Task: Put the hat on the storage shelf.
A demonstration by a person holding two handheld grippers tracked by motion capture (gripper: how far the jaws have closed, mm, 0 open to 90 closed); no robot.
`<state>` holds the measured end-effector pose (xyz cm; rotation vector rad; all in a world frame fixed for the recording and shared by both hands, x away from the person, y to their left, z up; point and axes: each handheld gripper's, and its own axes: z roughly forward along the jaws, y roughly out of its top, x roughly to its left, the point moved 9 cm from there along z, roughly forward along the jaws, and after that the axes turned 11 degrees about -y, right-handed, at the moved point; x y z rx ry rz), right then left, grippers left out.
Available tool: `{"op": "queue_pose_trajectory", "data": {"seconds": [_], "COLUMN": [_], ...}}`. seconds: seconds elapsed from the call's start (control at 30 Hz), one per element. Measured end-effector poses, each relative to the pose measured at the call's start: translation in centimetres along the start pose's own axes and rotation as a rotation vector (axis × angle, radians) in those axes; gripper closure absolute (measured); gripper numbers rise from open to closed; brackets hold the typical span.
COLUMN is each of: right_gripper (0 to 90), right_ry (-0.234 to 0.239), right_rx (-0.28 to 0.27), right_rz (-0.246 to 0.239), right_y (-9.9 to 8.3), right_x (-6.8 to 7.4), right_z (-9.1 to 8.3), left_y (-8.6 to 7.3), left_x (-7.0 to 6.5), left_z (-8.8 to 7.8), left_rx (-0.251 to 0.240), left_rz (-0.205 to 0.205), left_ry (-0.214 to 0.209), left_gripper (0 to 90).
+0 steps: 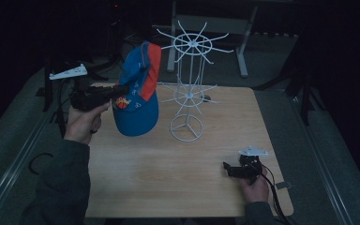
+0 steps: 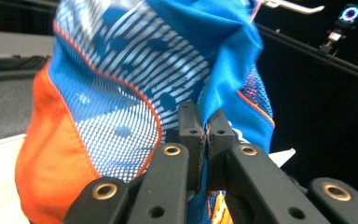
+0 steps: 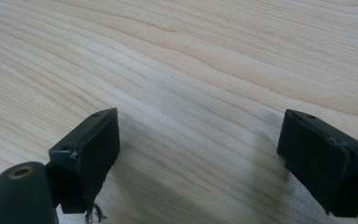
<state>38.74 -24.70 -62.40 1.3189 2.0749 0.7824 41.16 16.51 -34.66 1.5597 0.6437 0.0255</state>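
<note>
Nearest, the right gripper (image 1: pixel 234 169) rests on the pale wood-grain table (image 1: pixel 168 178), jaws wide apart. Farther off, the left gripper (image 2: pixel 207 133) pinches a blue-and-orange mesh cap (image 1: pixel 138 89) (held aloft) beside the spoked white wire rack (image 1: pixel 187 84).

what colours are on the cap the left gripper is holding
Blue and orange cap, white-striped mesh; best in the left gripper view.

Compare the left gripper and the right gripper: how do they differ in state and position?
The left gripper is shut on the cap; the right gripper is open and holds nothing. The left gripper is raised above the table; the right gripper sits low, near its front right edge. Both have black jaws and are hand-held.
</note>
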Motion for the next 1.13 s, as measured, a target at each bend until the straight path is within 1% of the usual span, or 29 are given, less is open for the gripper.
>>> {"op": "queue_pose_trajectory", "data": {"seconds": [0.03,0.07,0.1,0.13,0.2,0.3,0.5,0.63,0.67,0.77,0.8,0.9,0.93,0.97,1.13], "right_gripper": [12.7,12.8,12.7,12.8,12.8,12.7,12.7,12.8,12.8,12.7,12.7,12.7,12.7,12.7,12.8], "right_ry": [0.000,0.000,0.000,0.000,0.000,0.000,-0.001,-0.001,-0.001,-0.001,-0.001,-0.001,-0.001,-0.001,-0.001], "right_rx": [0.000,0.000,0.000,0.000,0.000,0.000,0.000,0.000,0.000,0.000,0.000,0.001,0.000,0.000,-0.001], "right_rz": [0.000,0.000,0.000,0.001,0.000,-0.002,-0.001,-0.001,-0.001,-0.001,-0.001,-0.001,-0.002,-0.002,0.000], "right_y": [0.0,0.0,0.0,0.0,0.0,0.0,0.0,0.0,0.0,0.0,0.0,0.0,0.0,0.0,0.0], "right_x": [0.0,0.0,0.0,0.0,0.0,0.0,0.0,0.0,0.0,0.0,0.0,0.0,0.0,0.0,0.0], "right_z": [0.0,0.0,0.0,0.0,0.0,0.0,0.0,0.0,0.0,0.0,0.0,0.0,0.0,0.0,0.0], "left_y": [-0.2,-0.4,-0.7,-0.7,-0.9,-0.8,-1.1,-1.3,-1.3,-1.5,-1.6,-1.7,-1.8,-2.0,-3.1], "left_x": [0.2,0.4,0.6,0.6,0.7,0.6,0.7,1.0,1.0,1.1,1.2,1.2,1.3,1.5,2.7], "left_z": [0.1,0.1,0.2,0.2,0.4,0.6,0.9,0.9,0.9,0.9,0.8,0.8,0.7,0.6,0.1], "left_rx": [0.006,0.013,0.023,0.023,0.041,0.033,0.050,0.073,0.073,0.086,0.089,0.080,0.082,0.090,0.127], "left_rz": [-0.005,-0.008,-0.016,-0.016,-0.012,-0.013,-0.018,-0.007,-0.007,-0.001,0.002,0.002,0.004,0.009,0.024], "left_ry": [0.011,0.017,0.023,0.023,0.034,0.027,0.037,0.071,0.071,0.091,0.105,0.115,0.129,0.153,0.284], "left_gripper": [87.8,82.9,80.4,78.1,77.1,74.9,61.5,58.3,58.0,57.7,57.5,57.4,57.4,57.2,56.8]}}
